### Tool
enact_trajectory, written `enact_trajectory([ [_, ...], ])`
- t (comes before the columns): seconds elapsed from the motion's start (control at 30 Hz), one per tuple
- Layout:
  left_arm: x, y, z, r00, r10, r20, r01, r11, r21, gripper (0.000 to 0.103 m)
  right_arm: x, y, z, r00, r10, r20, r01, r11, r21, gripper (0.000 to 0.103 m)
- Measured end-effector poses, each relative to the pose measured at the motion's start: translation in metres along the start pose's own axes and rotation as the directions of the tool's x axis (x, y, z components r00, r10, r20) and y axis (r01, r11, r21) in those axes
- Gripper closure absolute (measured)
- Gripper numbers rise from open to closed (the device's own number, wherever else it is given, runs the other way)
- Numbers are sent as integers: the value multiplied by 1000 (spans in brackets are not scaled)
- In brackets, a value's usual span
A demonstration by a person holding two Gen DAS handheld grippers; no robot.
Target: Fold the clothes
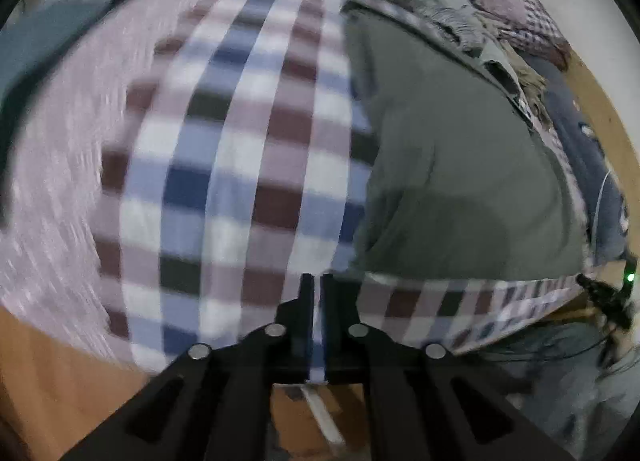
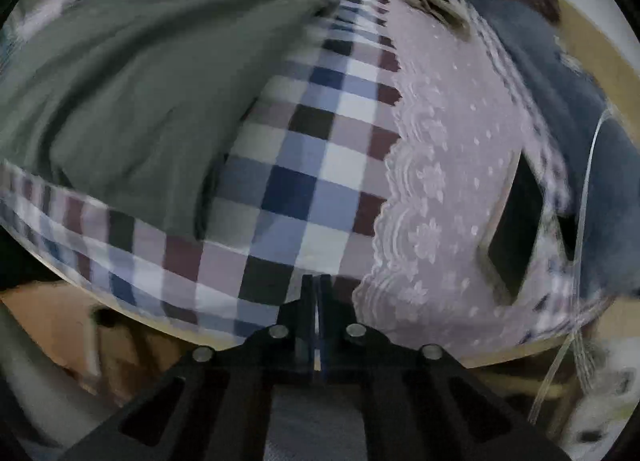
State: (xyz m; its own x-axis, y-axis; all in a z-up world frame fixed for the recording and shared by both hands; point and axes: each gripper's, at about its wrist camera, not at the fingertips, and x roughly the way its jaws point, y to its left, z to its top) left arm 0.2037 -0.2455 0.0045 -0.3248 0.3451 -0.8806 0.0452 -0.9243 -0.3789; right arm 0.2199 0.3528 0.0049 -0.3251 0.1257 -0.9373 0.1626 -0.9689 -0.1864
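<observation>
Left claw is pinched shut on the checked cloth's near edge, beside the olive garment on the bench. Right claw, jaws together, nips the same cloth; folding likely needs both lifting together.

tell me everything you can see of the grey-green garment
The grey-green garment is plain, matte, soft-looking fabric, spread mostly flat with shallow creases. It lies on the checked cloth, whose squares show past its near edge. Rumpled clothes crowd its far end. Neither gripper visibly holds it.
</observation>
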Motion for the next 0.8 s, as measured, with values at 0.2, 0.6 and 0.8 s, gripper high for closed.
enact_trajectory([
  [0.2,-28,11,8,980,-135,148,145,988,-61,44,-28,-19,5,986,98,134,-111,989,96,101],
  [0.6,-10,-44,26,971,-107,216,83,990,118,44,-52,71,94,895,325,305,-334,942,-24,89],
  [0.8,5,-59,21,977,-67,203,34,987,159,97,-55,185,176,832,471,292,-409,877,-250,80],
])
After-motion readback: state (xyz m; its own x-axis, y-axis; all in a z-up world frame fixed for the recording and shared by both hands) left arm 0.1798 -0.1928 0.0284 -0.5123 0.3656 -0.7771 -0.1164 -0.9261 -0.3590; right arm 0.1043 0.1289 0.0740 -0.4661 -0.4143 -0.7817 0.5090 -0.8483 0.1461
